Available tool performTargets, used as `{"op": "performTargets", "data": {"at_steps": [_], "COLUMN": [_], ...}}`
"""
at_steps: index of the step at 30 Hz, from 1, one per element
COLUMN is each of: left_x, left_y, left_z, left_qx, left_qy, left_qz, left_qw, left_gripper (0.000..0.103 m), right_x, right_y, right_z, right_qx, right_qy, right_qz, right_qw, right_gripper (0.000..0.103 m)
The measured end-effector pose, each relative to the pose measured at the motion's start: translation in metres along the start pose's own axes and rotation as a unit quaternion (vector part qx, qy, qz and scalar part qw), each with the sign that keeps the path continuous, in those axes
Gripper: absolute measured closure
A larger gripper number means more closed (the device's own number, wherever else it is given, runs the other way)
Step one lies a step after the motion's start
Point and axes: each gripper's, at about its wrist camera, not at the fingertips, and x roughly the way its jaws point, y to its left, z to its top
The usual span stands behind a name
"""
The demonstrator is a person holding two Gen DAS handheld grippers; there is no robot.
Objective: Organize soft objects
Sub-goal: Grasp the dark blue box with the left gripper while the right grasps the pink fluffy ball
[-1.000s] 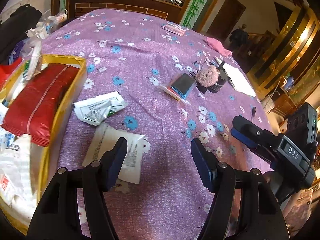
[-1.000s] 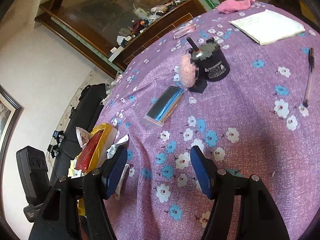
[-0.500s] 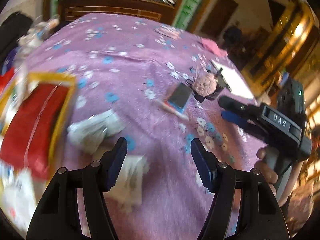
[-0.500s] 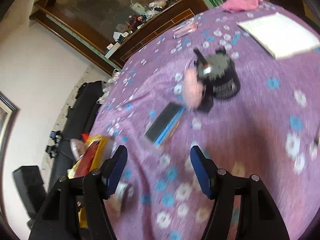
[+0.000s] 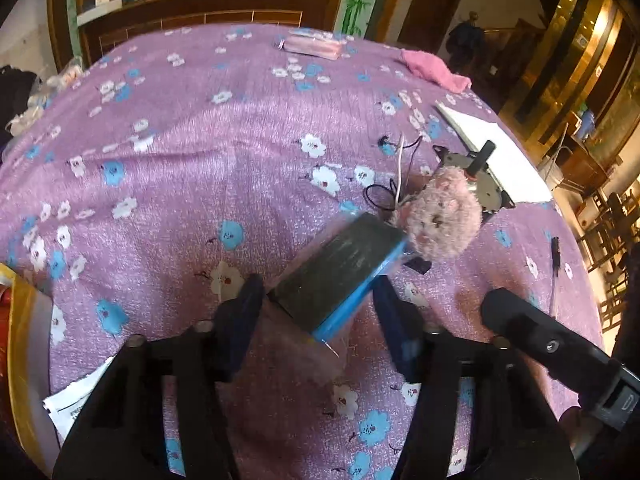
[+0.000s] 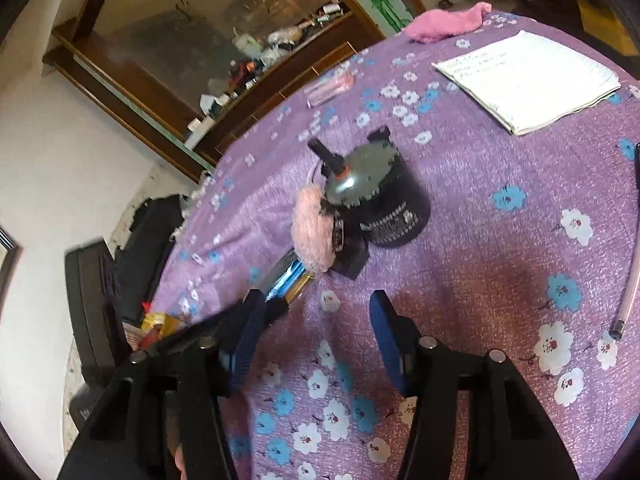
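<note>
Now, step: the dark packet [image 5: 340, 272] is judged to be lined up for a grasp.
Packet place: flat on the purple worktop [image 5: 200, 160], its far end touching the pink plush ball [image 5: 438, 218].
Long axis: diagonal, running from the plush ball back towards the left gripper [image 5: 318, 304].
Left jaws: held apart, the packet's near end between them, nothing gripped.
Right gripper [image 6: 316, 328]: jaws apart, empty, the packet just beyond its left jaw.
Nearer hand: left.
</note>
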Motion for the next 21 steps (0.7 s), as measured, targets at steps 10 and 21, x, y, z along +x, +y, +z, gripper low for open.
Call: {"op": "performTargets", "data": {"at_steps": [10,21], "left_x": [-0.062,-0.077], "left_y": [0.023,0.042], "left_z": [-0.072,-0.097], "left_qx": [-0.040,-0.073], "left_qy": [0.012,0.014], "left_qz": [-0.003,-0.047], "left_qw": [0.9991,0.9961], "left_gripper": [0.061,0.060], "right_x": [0.009,0.030], "right_y": [0.011,0.034], "right_z": [0.015,0.013], "right_qx": [0.015,-0.072], "right_qy": [-0.006,-0.042], "right_qz": [-0.023,-0.083], "right_qw": [1.000,0.993], "right_gripper": [0.052,0.092]}}
